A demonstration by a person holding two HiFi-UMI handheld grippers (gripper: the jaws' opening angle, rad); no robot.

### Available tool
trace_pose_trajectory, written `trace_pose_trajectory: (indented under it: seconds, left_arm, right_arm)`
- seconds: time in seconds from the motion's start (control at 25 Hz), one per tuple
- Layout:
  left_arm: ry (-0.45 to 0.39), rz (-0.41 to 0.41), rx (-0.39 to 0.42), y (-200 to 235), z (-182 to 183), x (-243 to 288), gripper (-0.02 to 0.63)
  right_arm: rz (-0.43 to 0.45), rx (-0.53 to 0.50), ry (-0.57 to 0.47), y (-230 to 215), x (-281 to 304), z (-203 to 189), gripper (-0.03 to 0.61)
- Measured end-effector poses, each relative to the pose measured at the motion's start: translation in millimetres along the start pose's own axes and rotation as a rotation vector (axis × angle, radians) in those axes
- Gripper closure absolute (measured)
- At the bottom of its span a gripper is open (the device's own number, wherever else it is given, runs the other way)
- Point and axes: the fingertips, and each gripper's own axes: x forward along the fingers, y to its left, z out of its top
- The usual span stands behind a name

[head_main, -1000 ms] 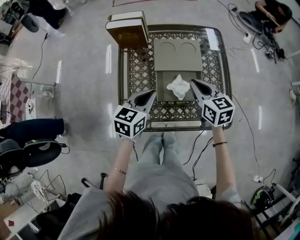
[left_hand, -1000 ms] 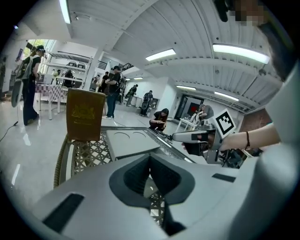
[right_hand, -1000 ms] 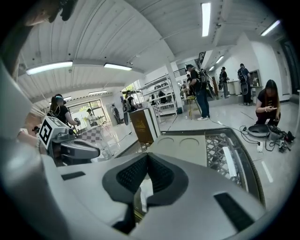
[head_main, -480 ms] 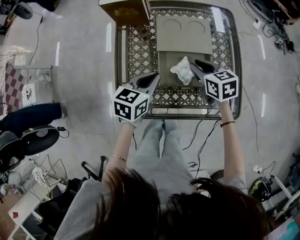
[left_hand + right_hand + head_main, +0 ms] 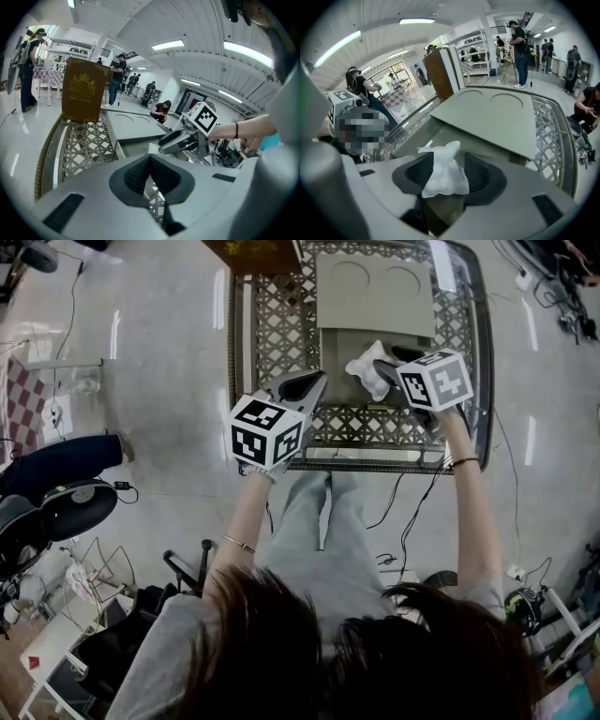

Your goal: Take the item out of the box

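The right gripper [image 5: 449, 183] jaws opening around a crumpled white, seemingly plastic, packet [image 5: 446, 168] over the box [image 5: 492, 115].

Layout of the work area: a table [image 5: 272, 343] stands just beyond the person's legs [image 5: 323, 521]. An open box [image 5: 336, 371] lies on the table's middle with its lid [image 5: 375, 287] folded back on the far side, and a case [image 5: 253, 251] stands upright at the far left corner. A bag [image 5: 364, 367] is at the right of the box's open part, between the opening jaws of the right gripper [image 5: 380, 368], which reaches in from the near right. The left gripper [image 5: 314, 381] is over the table just left of the box.
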Motion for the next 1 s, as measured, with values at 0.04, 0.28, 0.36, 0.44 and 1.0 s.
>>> trace_pose_trajectory:
  seconds: [0.04, 0.28, 0.36, 0.44, 1.0]
  left_arm:
    - [0.001, -0.001, -0.003, 0.2, -0.8, 0.2, 0.597]
    - [0.011, -0.006, -0.011, 2.3, -6.5, 1.6, 0.595]
    - [0.013, -0.006, -0.014, 3.0, -8.0, 1.6, 0.595]
    - [0.014, -0.005, -0.015, 3.6, -8.6, 1.1, 0.596]
    - [0.007, -0.018, -0.021, -3.4, -5.6, -1.9, 0.597]
  right_arm:
    - [-0.005, -0.016, 0.026, -0.4, 2.4, -2.0, 0.368]
    - [0.006, -0.051, 0.155, -1.9, 16.3, -15.4, 0.37]
    - [0.021, -0.041, 0.178, -1.0, 19.2, -18.5, 0.371]
    - [0.032, -0.023, 0.188, -0.4, 20.5, -18.9, 0.379]
    - [0.005, 0.041, 0.178, 2.9, 17.3, -21.7, 0.5]
